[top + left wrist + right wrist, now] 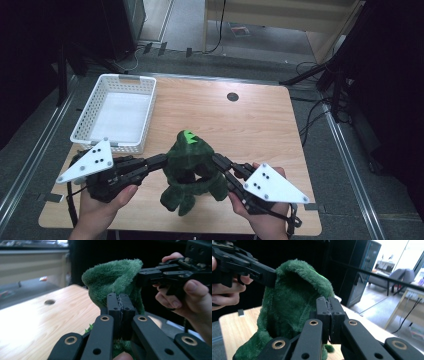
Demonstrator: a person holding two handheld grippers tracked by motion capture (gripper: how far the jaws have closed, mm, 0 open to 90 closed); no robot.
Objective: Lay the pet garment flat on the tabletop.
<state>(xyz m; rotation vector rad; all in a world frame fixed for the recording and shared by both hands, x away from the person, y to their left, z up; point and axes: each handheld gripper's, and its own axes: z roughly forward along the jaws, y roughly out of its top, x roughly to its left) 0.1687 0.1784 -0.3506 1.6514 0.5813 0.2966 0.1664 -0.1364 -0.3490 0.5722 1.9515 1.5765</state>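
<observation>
- black jaws of the left gripper [120, 305] stand pressed together right in front of its camera, pinching a fold of the green plush toy [115, 280]; the pinch sits on the toy's near flank, with the fuzzy body rising above and beyond the jaw tips.
- black jaws of the right gripper [329, 308] are likewise clamped on the toy's fabric [294, 297], with a thin seam of plush caught between the pads and the bulk of the toy to the left of its tips.
- from the high view, the left gripper [162, 161] and the right gripper [218, 161] come at the toy [191, 167] from opposite sides, so it hangs between the two sets of tips, its legs dangling toward the wooden table [250, 125].
- whether the feet touch the tabletop cannot be told for certain; the toy looks lifted or nearly so.
- as a judgement: grasping is done with both grips set, and the carry is under way.
- likely left to do: move the toy forward and to the left of the left gripper, to the white basket [116, 112], which looks empty, then release.
- no brand, label or legible writing shows on the toy, the basket or the grippers; the grey plates on the grippers bear plain dark dots.
</observation>
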